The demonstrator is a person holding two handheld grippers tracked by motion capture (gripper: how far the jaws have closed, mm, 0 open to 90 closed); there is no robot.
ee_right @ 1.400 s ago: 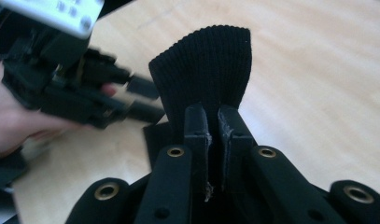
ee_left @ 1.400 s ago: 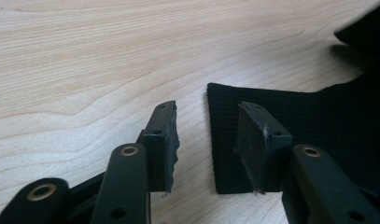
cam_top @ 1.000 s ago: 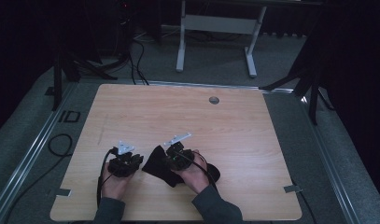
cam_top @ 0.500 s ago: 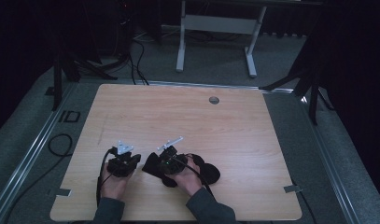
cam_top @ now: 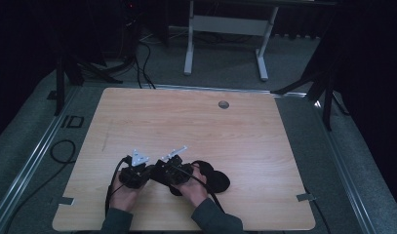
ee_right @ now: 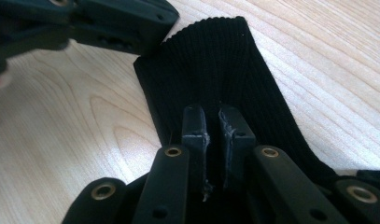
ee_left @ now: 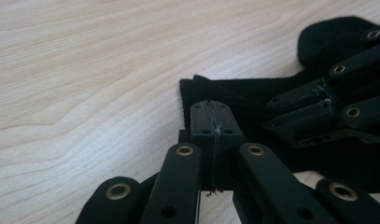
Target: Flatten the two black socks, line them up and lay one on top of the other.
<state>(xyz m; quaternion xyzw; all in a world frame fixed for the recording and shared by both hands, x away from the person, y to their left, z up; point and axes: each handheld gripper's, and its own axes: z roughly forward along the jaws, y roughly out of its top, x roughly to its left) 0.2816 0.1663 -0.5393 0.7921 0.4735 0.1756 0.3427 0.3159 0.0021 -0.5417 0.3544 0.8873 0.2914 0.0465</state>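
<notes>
Sock (ee_right: 215, 79) ribbing (right gripper view) beside nearly closed right tongs (ee_right: 213, 135).

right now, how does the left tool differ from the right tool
Jaws: the left tool has its jaws pressed flush together, while the right tool shows a narrow slit between its jaws.
Place: the left tool sits by a corner of the black sock's ribbed cuff, while the right tool lies over the sock's middle, pointing along it toward the cuff.
Shared: both are black, low over the wooden table, at the same sock.
</notes>
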